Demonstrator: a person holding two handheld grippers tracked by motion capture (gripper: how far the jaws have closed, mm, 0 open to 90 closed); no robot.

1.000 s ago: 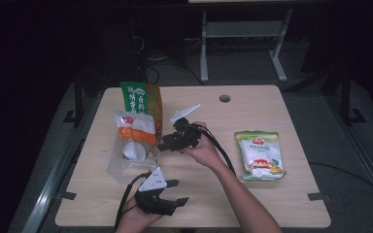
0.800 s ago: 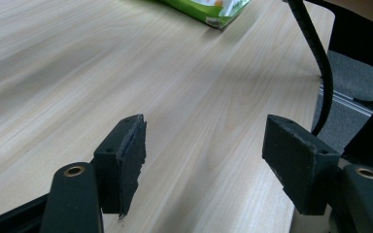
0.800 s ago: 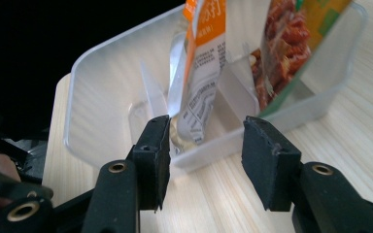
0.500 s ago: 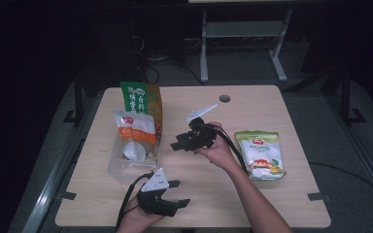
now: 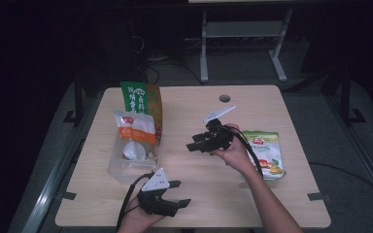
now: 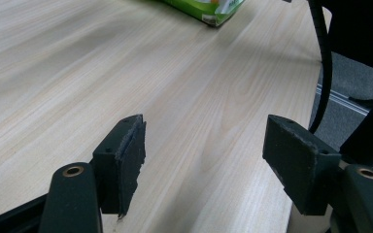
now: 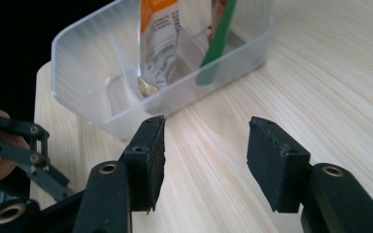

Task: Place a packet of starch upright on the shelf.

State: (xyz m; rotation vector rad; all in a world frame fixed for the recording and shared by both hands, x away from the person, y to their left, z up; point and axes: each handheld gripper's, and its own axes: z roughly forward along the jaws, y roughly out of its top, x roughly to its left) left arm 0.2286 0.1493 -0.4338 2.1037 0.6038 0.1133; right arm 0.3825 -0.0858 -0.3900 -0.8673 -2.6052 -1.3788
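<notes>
Two packets already stand in the clear bin (image 5: 126, 167) at nine o'clock. The right gripper (image 5: 194, 144), jaws wide and empty, hovers mid-table; next, I'd guess, it must swing to the snack pouch (image 5: 268, 154) at three o'clock. The left gripper (image 5: 182, 193) rests gaping, empty, at six.

high view: above, looking forward and down on whole tabletop (image 5: 272, 194) | left gripper view: low, close over wood, toward probably the green packet (image 6: 209, 9) | right gripper view: low, near clear bin (image 7: 102, 73), shared with high view
</notes>
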